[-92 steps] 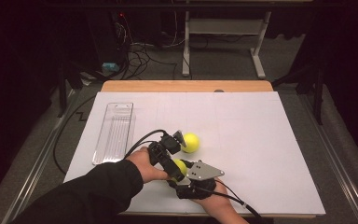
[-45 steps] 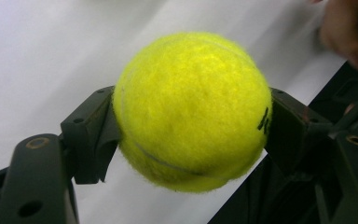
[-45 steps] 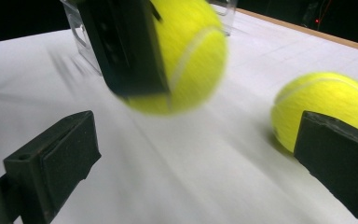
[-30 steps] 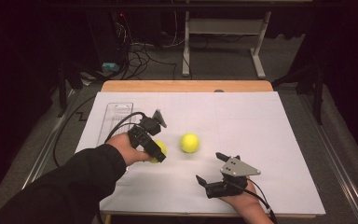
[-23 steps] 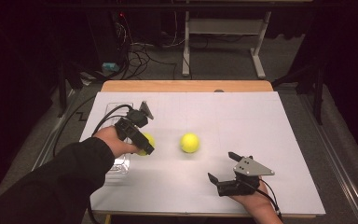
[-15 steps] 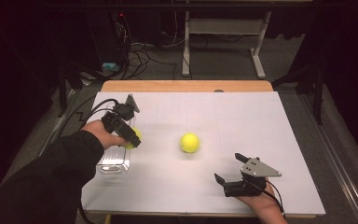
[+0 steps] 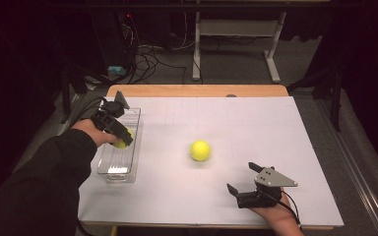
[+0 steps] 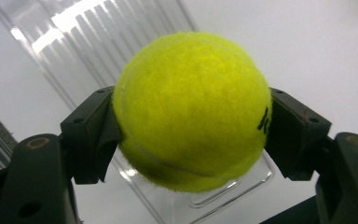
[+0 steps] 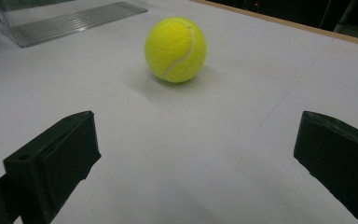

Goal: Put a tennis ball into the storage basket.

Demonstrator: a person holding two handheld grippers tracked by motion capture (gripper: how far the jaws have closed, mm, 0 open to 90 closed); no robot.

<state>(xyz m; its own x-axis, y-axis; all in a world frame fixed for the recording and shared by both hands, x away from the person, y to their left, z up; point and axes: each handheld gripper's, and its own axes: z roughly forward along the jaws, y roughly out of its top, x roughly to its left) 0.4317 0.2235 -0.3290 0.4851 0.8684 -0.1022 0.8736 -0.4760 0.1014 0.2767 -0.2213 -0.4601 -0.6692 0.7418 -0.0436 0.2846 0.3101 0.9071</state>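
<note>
My left gripper (image 7: 122, 139) is shut on a yellow tennis ball (image 7: 122, 142) and holds it over the clear plastic tray (image 7: 109, 169) at the table's left. In the left gripper view the ball (image 8: 191, 109) sits pressed between both black pads (image 8: 91, 135), with the ribbed tray (image 8: 98, 32) beneath. A second tennis ball (image 7: 200, 150) lies on the white tabletop near the middle. My right gripper (image 7: 240, 177) rests near the front edge, open and holding nothing. In the right gripper view that ball (image 9: 175, 49) lies ahead of my gripper (image 9: 196, 154), well clear of the jaws.
The white table surface (image 7: 256, 128) spreads between the tray and the right edge, with a wooden strip along its back. The tray (image 9: 70, 16) stands far off at the left in the right gripper view. Cables and a desk frame (image 7: 236, 54) lie on the floor beyond.
My left gripper has carried its ball leftward from the table's middle to above the tray. The right gripper drifted a little to the right, then stayed still. The loose ball has not moved.
</note>
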